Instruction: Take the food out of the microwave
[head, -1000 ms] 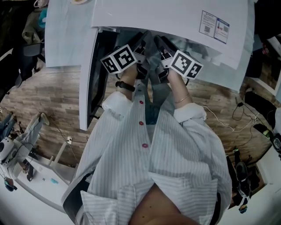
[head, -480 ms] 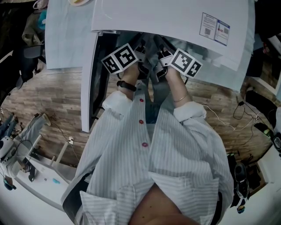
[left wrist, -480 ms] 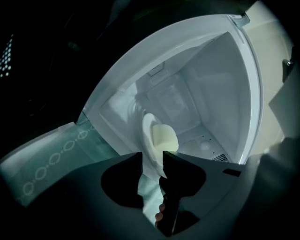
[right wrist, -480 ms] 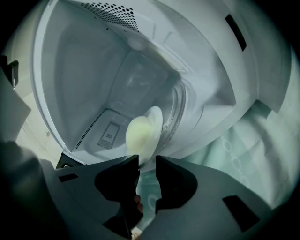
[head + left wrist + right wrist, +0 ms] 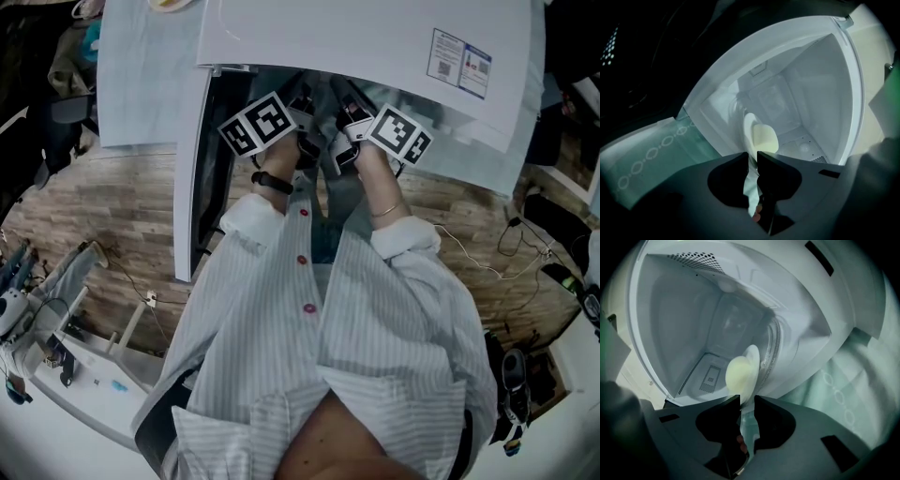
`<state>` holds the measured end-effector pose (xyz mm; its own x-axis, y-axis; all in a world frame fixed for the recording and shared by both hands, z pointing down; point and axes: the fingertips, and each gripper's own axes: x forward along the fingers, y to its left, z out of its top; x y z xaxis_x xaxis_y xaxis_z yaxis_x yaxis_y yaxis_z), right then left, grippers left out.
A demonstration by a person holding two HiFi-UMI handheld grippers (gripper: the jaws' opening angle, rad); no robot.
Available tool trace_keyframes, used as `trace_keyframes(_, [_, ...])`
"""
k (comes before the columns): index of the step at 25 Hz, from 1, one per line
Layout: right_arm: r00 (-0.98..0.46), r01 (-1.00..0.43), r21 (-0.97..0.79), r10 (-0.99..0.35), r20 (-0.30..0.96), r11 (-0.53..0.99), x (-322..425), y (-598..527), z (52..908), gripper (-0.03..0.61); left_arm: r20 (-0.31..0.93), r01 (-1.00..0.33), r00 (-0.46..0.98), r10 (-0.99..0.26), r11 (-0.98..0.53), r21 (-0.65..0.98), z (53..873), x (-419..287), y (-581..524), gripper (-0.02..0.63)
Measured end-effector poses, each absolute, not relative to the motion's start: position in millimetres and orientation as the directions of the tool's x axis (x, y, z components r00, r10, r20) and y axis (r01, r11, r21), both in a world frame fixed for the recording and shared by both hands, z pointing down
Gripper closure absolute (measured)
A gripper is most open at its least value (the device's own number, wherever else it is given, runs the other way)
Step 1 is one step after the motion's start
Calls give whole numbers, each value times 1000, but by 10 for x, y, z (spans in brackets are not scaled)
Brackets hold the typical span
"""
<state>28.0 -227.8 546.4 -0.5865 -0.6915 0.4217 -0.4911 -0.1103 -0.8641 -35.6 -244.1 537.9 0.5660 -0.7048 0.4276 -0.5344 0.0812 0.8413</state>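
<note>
grasp | your left hand-held gripper (image 5: 751, 158), right hand-held gripper (image 5: 747, 400): jaws just closing, clamped on plate (image 5: 747, 125) rim, food (image 5: 765, 138) 12 o'clock | next: pull level from microwave (image 5: 820, 84)

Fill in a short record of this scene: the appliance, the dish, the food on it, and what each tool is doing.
appliance: microwave, door open, white cavity empty behind the dish
dish: white plate, seen edge-on in both gripper views
food: pale yellow rounded piece on the plate
left tool: jaws have just been closing, now narrow and pressing on the plate's rim
right tool: jaws have just been closing, plate's rim between them, firm grip not clear
</note>
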Motion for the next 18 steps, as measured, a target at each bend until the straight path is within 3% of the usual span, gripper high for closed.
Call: trace_keyframes(18, [-616, -408, -905, -695, 371, -122, 300, -2186, 5418, 506, 405, -483, 558, -724, 113, 868, 5358, -331, -2316, 561])
